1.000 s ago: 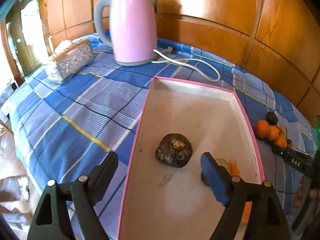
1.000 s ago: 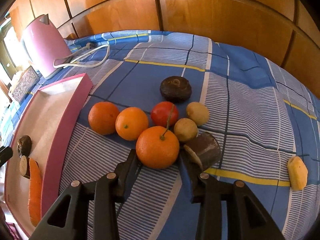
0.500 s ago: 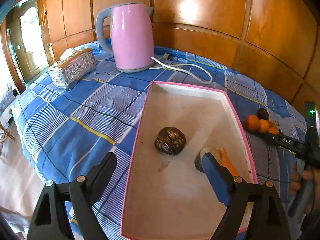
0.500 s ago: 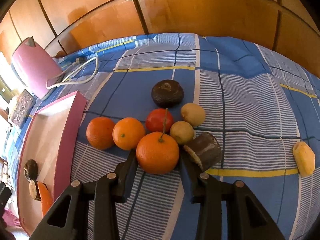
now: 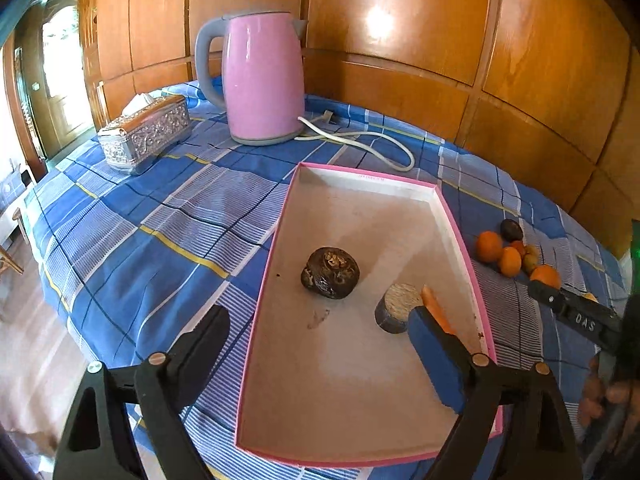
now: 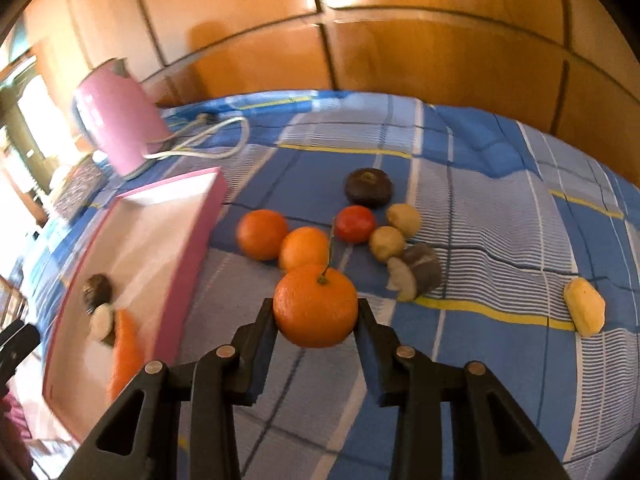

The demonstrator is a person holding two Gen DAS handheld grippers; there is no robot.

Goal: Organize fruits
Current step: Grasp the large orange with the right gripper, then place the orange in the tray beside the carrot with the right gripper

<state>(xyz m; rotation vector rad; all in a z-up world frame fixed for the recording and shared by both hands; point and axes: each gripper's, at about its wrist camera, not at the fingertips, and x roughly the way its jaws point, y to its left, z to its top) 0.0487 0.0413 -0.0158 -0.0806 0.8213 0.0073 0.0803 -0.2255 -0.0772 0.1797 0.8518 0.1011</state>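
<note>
My right gripper point(image 6: 316, 308) is shut on a stemmed orange point(image 6: 316, 312), held just above the blue checked cloth. Behind it lie two more oranges point(image 6: 262, 234), a red fruit point(image 6: 355, 223), a dark round fruit point(image 6: 368, 187), two yellowish fruits point(image 6: 386, 243) and a cut brown piece point(image 6: 416, 272). A yellow piece point(image 6: 584, 312) lies apart at the right. My left gripper point(image 5: 318, 320) hovers over the pink-rimmed tray point(image 5: 288, 216), its jaws opening with nothing gripped. The tray holds a dark wrinkled fruit point(image 5: 330, 267), a cut stub point(image 5: 398, 306) and a carrot point(image 5: 434, 308).
A pink kettle point(image 5: 262, 80) with a white cord point(image 5: 360, 140) stands behind the tray. A silver tissue box point(image 5: 144, 132) sits at the back left. Wood panelling rings the table. The table's edge drops off at the left.
My right gripper closed on the stemmed orange and lifted it off the cloth, swinging toward the tray. My left gripper drew back from the dark fruit, jaws spreading wider.
</note>
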